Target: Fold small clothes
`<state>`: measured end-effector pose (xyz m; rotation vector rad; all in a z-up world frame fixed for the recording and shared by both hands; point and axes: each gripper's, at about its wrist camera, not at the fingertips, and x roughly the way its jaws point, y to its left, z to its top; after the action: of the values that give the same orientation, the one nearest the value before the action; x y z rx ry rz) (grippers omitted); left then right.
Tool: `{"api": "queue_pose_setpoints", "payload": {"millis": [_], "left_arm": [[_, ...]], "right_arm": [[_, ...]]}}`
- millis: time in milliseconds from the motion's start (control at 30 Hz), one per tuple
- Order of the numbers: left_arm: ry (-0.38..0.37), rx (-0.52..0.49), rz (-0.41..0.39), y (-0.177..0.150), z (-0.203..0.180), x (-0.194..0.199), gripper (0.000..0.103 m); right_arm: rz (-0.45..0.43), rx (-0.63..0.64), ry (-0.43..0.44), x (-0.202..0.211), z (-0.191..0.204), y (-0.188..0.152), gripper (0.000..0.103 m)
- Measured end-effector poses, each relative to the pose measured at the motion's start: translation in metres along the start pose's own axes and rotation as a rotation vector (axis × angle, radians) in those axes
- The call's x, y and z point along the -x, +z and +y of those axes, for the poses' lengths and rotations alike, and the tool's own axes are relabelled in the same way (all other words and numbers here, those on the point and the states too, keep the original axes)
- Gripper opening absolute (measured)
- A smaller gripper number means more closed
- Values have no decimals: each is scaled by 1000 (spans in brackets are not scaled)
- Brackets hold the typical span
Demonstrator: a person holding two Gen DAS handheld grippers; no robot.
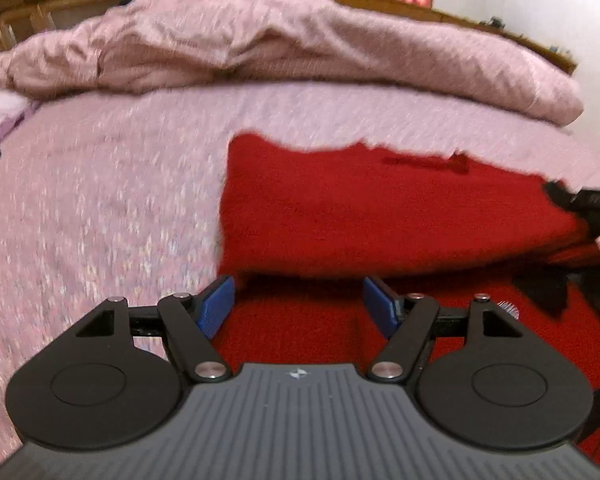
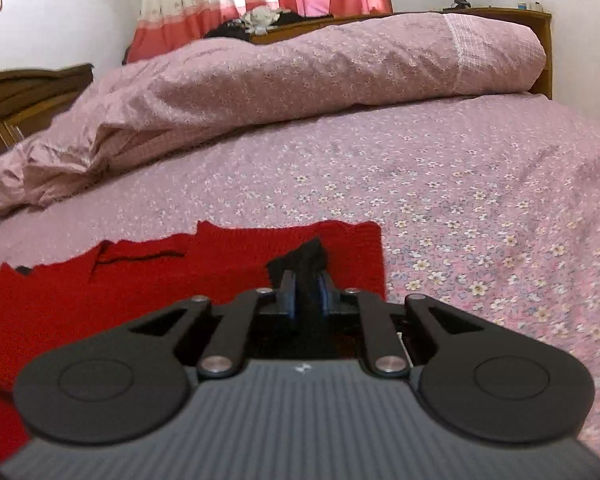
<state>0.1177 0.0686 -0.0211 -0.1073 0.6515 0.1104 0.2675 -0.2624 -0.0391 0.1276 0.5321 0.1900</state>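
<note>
I am looking at the red garment [image 1: 380, 216] lying flat on the bed's floral sheet [image 2: 460, 184], near the close edge, with the pink duvet [image 2: 300, 72] bunched well beyond it; my left gripper [image 1: 298, 308] is hovering over the near part of the cloth, its blue pads [image 1: 216, 308] standing spread with only red fabric showing between them, touching nothing that I can see; my right gripper [image 2: 306, 296] is sitting at the garment's right side, its pads pressed nearly together and pinching a dark tuft of fabric [image 2: 304, 260] that is sticking up past the tips; the left view is coming through blurred.
</note>
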Motion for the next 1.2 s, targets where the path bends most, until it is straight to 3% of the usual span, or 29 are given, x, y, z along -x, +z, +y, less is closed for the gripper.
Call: {"api": "queue_pose_setpoints", "payload": {"millis": [200,400,467,567,767,867,1067,1133,1200], "left_arm": [[2,-46,-53,25,-8,-3,75],[25,-56,0,37,-9,-44,75],[51,-74,36,36,-11,-62,76],[67,-110,21,36,-14,-72,77],[60,-114,43,47,-10,-90,81],[54,-122,45,48,-10,-90,81],[53,-141,32,47,-8,-70,81],[67,-133,38,46,-6,-60,81],[72,-113,50,45,-1,-51,81]], "right_arm": [[-17,30,-80,28,1,8,25],[-28,111,65,61,16,1,26],[23,180,86,56,27,-6,25],[94,216,17,34,30,-19,24],[54,119,8,15,19,-19,23],[45,144,-4,16,23,-22,23],[24,72,19,28,19,-20,25],[22,74,13,37,21,-21,28],[12,82,13,50,23,-23,39]]}}
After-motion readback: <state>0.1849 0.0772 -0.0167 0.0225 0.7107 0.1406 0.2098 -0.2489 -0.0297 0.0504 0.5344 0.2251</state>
